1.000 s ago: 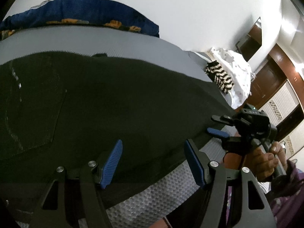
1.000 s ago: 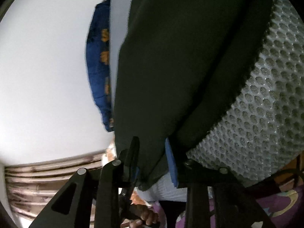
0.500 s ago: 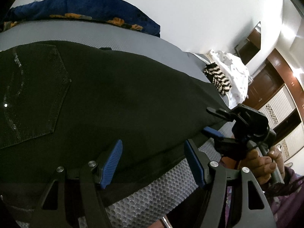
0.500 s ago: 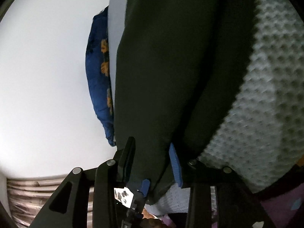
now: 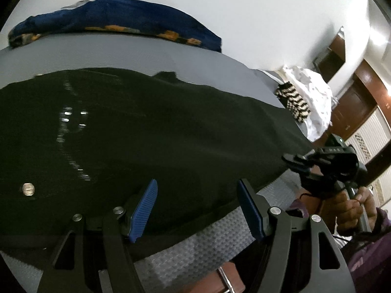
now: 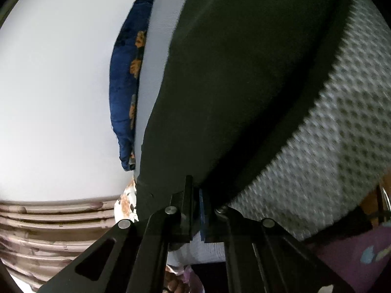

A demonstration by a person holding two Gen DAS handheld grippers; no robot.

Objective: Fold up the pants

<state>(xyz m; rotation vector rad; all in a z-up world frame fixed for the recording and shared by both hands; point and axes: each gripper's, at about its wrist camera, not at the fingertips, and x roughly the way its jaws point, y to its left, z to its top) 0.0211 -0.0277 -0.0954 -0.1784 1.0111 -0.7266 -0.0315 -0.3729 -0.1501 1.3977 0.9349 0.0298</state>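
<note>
- Pinching the near edge of the black pants (image 6: 244,85), the right gripper (image 6: 196,210) has its jaws pressed together, the dark fabric caught between the pads at the garment's corner.
- From those jaws the pants run up and away across the grey textured mattress (image 6: 330,151), whose honeycomb side drops off to the right of the pads.
- Spread well apart, the left gripper (image 5: 198,210) holds nothing; its blue pads (image 5: 144,212) hang over the pants' near edge, and whether they touch the cloth cannot be told.
- In the left wrist view the pants (image 5: 151,131) lie flat ahead of the open jaws, with the right gripper (image 5: 293,163) off to their right at the garment's far corner, held in a person's hand (image 5: 352,207).
- Beyond the pants, a blue patterned blanket (image 5: 114,17) sits at the mattress's far edge.
</note>
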